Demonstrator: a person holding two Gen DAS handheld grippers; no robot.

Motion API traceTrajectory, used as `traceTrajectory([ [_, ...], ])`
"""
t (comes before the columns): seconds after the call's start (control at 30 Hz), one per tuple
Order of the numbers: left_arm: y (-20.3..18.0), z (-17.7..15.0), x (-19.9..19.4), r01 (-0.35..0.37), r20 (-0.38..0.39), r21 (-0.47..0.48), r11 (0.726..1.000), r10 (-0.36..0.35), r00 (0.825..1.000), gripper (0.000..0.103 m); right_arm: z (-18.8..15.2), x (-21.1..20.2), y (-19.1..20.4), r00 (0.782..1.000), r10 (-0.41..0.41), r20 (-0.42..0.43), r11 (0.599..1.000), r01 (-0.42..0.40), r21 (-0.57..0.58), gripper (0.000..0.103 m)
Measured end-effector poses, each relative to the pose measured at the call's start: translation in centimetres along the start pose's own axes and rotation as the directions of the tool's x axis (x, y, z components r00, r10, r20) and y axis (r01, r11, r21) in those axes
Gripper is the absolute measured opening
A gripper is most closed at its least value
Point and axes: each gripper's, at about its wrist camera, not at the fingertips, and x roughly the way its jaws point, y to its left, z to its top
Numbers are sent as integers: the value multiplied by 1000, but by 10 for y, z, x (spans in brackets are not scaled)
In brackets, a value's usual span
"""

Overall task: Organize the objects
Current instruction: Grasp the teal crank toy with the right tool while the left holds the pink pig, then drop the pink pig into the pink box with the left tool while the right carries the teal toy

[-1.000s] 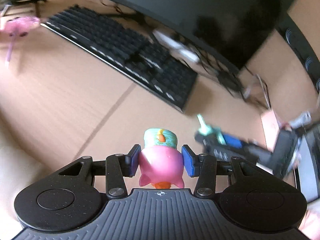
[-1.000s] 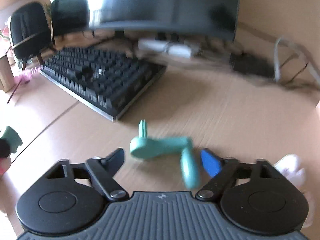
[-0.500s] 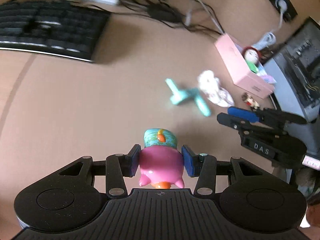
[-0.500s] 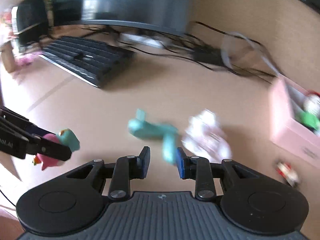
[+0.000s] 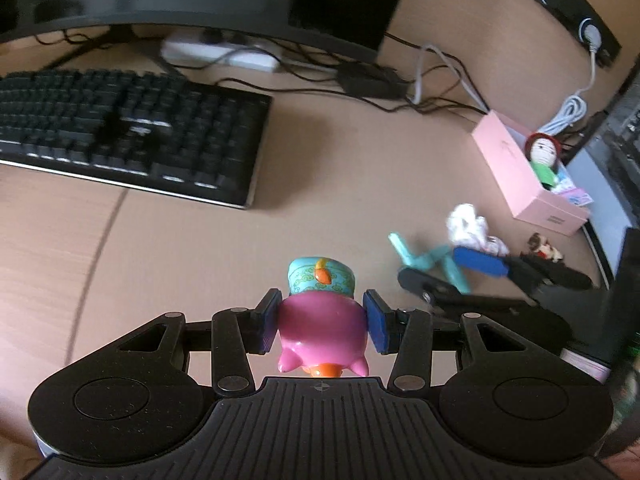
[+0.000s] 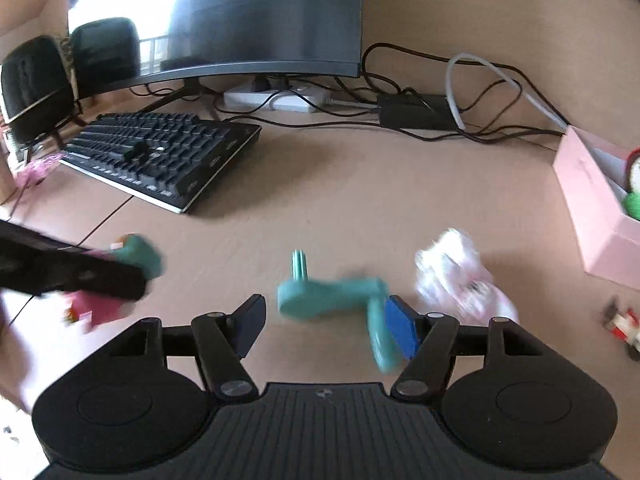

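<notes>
My left gripper (image 5: 322, 326) is shut on a pink pig figure with a teal hat (image 5: 322, 320), held above the desk. My right gripper (image 6: 326, 326) is open with its jaws spread around a teal bent plastic toy (image 6: 332, 294) that lies on the desk; the toy touches the right pad. In the left wrist view the right gripper (image 5: 452, 276) reaches over the same teal toy (image 5: 428, 258). A white and pink plush (image 6: 456, 276) lies just right of it. A pink box (image 5: 524, 172) at the right holds a small doll (image 5: 542, 154).
A black keyboard (image 6: 160, 156) lies at the back left under a curved monitor (image 6: 248, 16). A power strip (image 6: 276, 100), an adapter and cables run along the back. A small red and white figure (image 6: 624, 328) lies right of the plush. Speakers (image 6: 36, 84) stand far left.
The right gripper's jaws have opened wider and now stand around the teal toy. The left gripper has swung back to the left, still holding the pig.
</notes>
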Motion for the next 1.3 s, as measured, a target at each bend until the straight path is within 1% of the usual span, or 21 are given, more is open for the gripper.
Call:
traceTrajectory([
  [0.03, 1, 0, -1, -10, 0, 4, 1000, 10, 1000, 49, 1, 7, 3, 1000, -19, 4, 1000, 19, -11, 76],
  [0.1, 1, 0, -2, -24, -1, 18, 1000, 24, 1000, 49, 4, 22, 4, 999, -28, -25, 999, 27, -23, 75],
  [0.13, 2, 0, -2, -25, -3, 27, 999, 25, 1000, 49, 5, 25, 4, 999, -25, -40, 999, 24, -23, 70],
  [0.23, 2, -2, 1, -11, -13, 40, 999, 12, 1000, 49, 7, 19, 5, 997, 5, -72, 999, -9, -53, 70],
  [0.33, -3, -5, 10, 28, -44, 41, 999, -26, 999, 49, 2, 1, 8, 996, 6, -84, 995, -14, -100, 70],
  [0.4, -11, -8, 16, 78, -75, 62, 995, -73, 995, 49, -3, -14, 7, 995, 0, -99, 994, -10, -111, 70],
  [0.47, -20, -12, 23, 142, -119, 87, 986, -131, 984, 49, -9, -32, 1, 994, -23, -108, 994, 11, -111, 70],
  [0.5, -27, -14, 28, 179, -146, 96, 979, -164, 976, 49, -12, -42, -4, 993, -44, -109, 994, 32, -106, 70],
  [0.6, -52, -17, 41, 265, -204, 135, 955, -235, 950, 49, -18, -72, -28, 987, -120, -109, 992, 116, -43, 70],
  [0.7, -86, -13, 52, 342, -240, 200, 918, -293, 926, 49, -22, -105, -57, 973, -209, -95, 976, 213, 46, 70],
  [0.77, -111, -1, 58, 389, -249, 234, 891, -332, 910, 49, -26, -127, -74, 960, -268, -81, 956, 276, 99, 70],
  [0.9, -168, 47, 64, 447, -174, 278, 850, -413, 894, 49, -35, -169, -103, 933, -357, -48, 913, 359, 194, 70],
  [0.97, -199, 72, 67, 458, -127, 316, 831, -441, 888, 49, -40, -186, -114, 920, -392, -30, 893, 388, 230, 70],
  [1.03, -232, 99, 70, 440, -65, 344, 830, -446, 893, 49, -44, -199, -126, 905, -426, -10, 871, 413, 265, 70],
  [1.07, -245, 110, 72, 442, -43, 341, 829, -456, 889, 50, -43, -202, -132, 901, -434, -3, 862, 416, 289, 70],
  [1.13, -270, 131, 77, 469, 2, 333, 818, -498, 867, 51, -44, -210, -145, 900, -434, 19, 852, 404, 332, 70],
  [1.17, -283, 140, 84, 469, 17, 346, 813, -505, 863, 51, -43, -213, -150, 899, -437, 35, 852, 402, 336, 70],
  [1.2, -296, 146, 93, 454, 14, 366, 812, -492, 870, 51, -43, -214, -153, 896, -441, 47, 852, 402, 337, 70],
  [1.23, -305, 152, 102, 432, 10, 374, 821, -470, 883, 51, -44, -215, -158, 894, -443, 59, 851, 399, 340, 70],
  [1.27, -312, 155, 107, 414, 18, 364, 835, -450, 893, 51, -44, -216, -163, 895, -441, 67, 851, 394, 347, 70],
  [1.3, -316, 159, 112, 407, 28, 341, 847, -442, 896, 51, -45, -216, -168, 896, -438, 74, 851, 386, 355, 70],
])
